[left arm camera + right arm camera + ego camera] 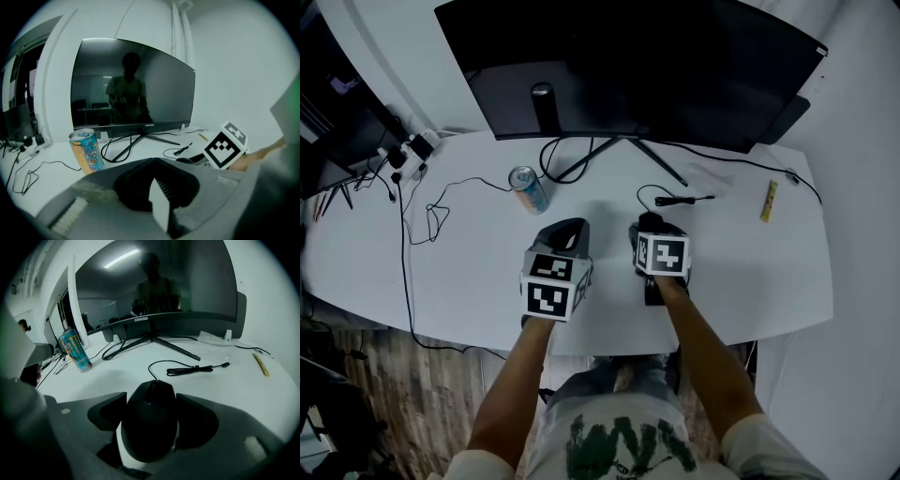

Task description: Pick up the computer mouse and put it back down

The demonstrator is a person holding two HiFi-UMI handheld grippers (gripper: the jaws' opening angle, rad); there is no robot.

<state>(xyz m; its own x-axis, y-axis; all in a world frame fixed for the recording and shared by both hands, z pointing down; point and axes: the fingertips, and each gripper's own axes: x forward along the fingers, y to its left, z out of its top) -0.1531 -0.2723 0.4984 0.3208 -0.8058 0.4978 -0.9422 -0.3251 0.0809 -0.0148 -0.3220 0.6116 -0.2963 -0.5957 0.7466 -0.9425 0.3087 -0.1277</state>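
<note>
My right tongs (151, 400) are closed on the computer mouse (149, 427). The jaws stand wide, one against each of its flanks, and it fills the gap between them. My left tongs (153, 161) are closed with nothing in them, just left of the right pair over the table (234, 390).

The mouse sits near the table's front edge, a little right of the middle. I cannot tell whether its underside touches the top. Its nose points away from me toward the monitor (154, 291) at the back edge. Its long axis runs front to back, in line with my jaws.

It is black, smooth and domed, with a scroll wheel set near the nose. A thin black cable (187, 369) runs from the nose to a loose coil further back.
</note>
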